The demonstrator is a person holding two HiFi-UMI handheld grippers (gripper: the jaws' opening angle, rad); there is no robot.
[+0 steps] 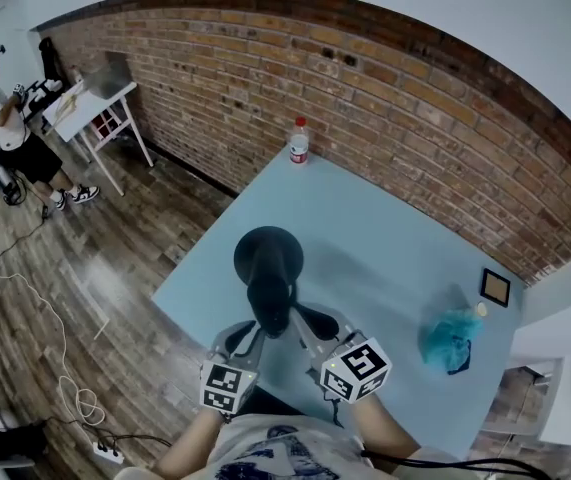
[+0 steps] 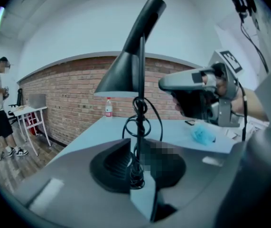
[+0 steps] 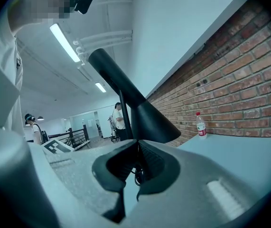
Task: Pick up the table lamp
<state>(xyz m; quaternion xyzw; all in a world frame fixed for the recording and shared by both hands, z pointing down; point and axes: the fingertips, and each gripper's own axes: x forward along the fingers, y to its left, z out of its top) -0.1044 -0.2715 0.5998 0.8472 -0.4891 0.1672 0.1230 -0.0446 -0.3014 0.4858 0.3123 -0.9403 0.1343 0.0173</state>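
Observation:
The black table lamp (image 1: 269, 268) stands near the front of the light blue table (image 1: 385, 238), its round base toward the wall and its cone shade (image 2: 121, 75) above my grippers. In the left gripper view its thin stem (image 2: 140, 127), wound with black cord, rises between the jaws of my left gripper (image 2: 138, 167). A narrow gap shows beside the stem, so that gripper is open around it. My right gripper (image 3: 137, 169) is shut on the same stem from the other side. In the head view the shade hides the tips of both the left gripper (image 1: 255, 330) and the right gripper (image 1: 303, 326).
A water bottle (image 1: 299, 141) stands at the table's far edge by the brick wall. A crumpled blue bag (image 1: 449, 338) and a small square frame (image 1: 495, 287) lie on the right. A person (image 1: 10, 128) stands by a white table (image 1: 90, 103) at far left. Cables lie on the floor.

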